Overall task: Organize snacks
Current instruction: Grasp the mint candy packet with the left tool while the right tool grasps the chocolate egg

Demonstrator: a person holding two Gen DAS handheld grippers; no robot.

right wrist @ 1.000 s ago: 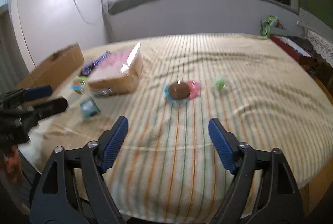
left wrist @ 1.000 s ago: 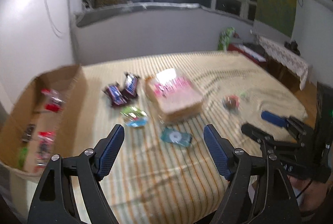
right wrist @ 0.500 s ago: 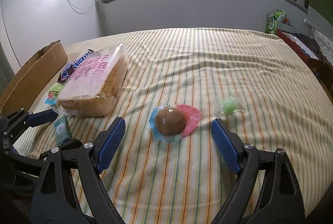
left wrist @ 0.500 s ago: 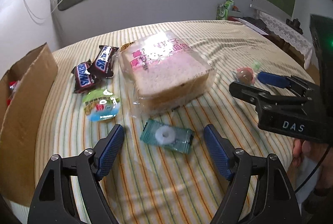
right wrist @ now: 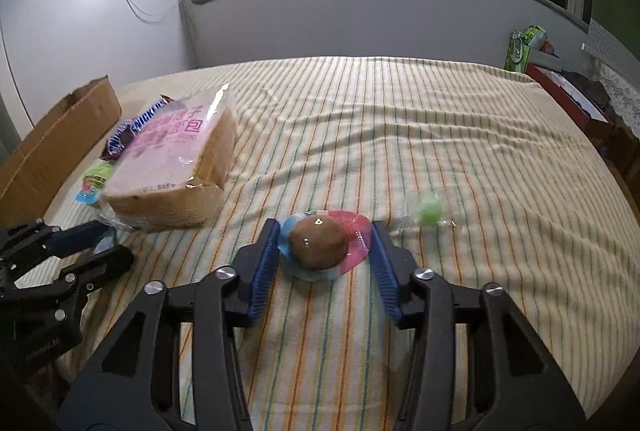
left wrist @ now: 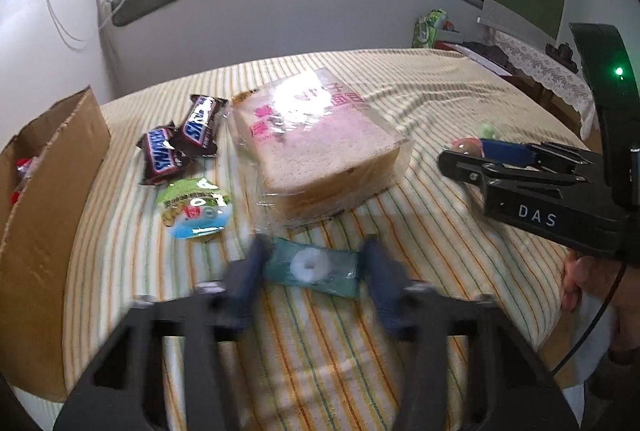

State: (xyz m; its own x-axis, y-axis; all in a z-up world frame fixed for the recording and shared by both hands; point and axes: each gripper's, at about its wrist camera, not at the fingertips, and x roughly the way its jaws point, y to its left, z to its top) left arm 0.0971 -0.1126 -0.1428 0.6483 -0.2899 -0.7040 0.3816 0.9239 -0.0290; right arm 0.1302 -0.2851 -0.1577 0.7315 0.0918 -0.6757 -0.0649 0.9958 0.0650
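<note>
My left gripper (left wrist: 314, 269) is open, its blurred blue fingers on either side of a teal packet with a white ring candy (left wrist: 310, 267) on the striped cloth. My right gripper (right wrist: 324, 245) is open around a brown round snack in a pink and blue wrapper (right wrist: 320, 243). A bagged loaf of sliced bread (left wrist: 316, 147) lies behind the teal packet; it also shows in the right wrist view (right wrist: 172, 167). Two Snickers bars (left wrist: 180, 143) and a green and blue snack cup (left wrist: 196, 209) lie left of the bread.
An open cardboard box (left wrist: 48, 199) with a few snacks inside stands at the table's left edge. A small green wrapped candy (right wrist: 430, 211) lies right of my right gripper. The striped tablecloth (right wrist: 440, 135) stretches back to a grey wall. The table's front edge is near.
Both grippers have moved forward and down to the table. The left now straddles the teal packet and its fingers have narrowed. The right now straddles the brown snack.
</note>
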